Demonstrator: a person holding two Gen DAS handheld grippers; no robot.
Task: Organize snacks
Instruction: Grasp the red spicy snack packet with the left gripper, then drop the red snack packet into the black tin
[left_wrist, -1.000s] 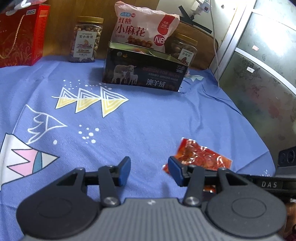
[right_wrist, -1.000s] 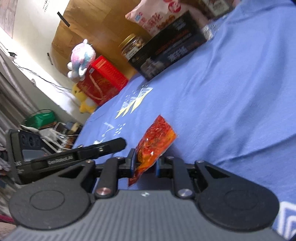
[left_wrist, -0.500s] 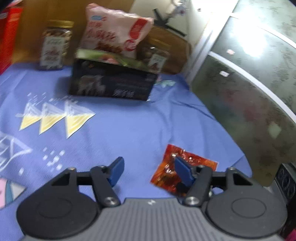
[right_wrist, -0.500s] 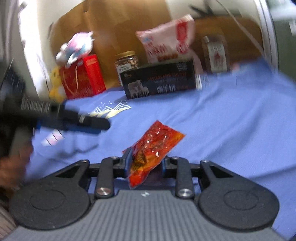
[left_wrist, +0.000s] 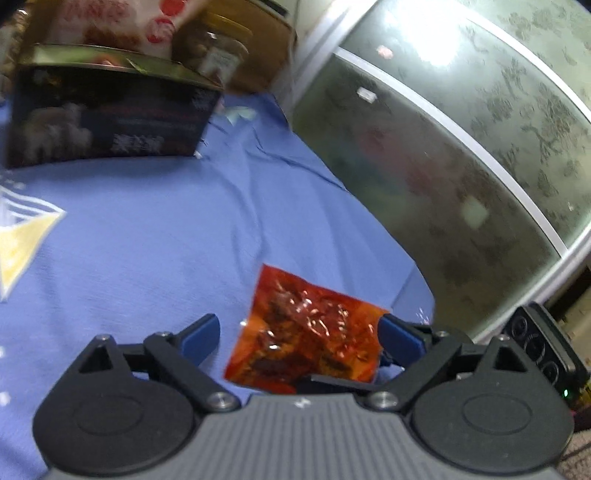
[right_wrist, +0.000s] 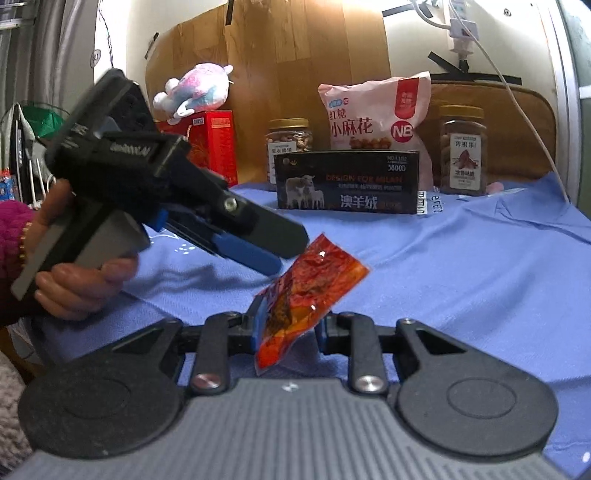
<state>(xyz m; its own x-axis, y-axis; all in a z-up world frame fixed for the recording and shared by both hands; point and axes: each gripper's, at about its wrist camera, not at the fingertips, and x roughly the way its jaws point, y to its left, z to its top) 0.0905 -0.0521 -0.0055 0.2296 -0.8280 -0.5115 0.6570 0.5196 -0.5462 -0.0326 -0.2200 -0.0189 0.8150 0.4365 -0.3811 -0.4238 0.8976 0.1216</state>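
Now R gripper pinches red snack pkt; L gripper just spread wide round it; black box behind.

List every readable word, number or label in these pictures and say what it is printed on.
"红糖 小麻花", "NB": pink snack bag
"DESIGN FOR MILAN", "3800D", "澳羊绒": black cardboard box
Labels of the left nut jar and right nut jar, and the red gift box: too small to read.

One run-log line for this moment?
right tongs: shut on red snack packet | left tongs: open, just widened around packet | dark box: behind
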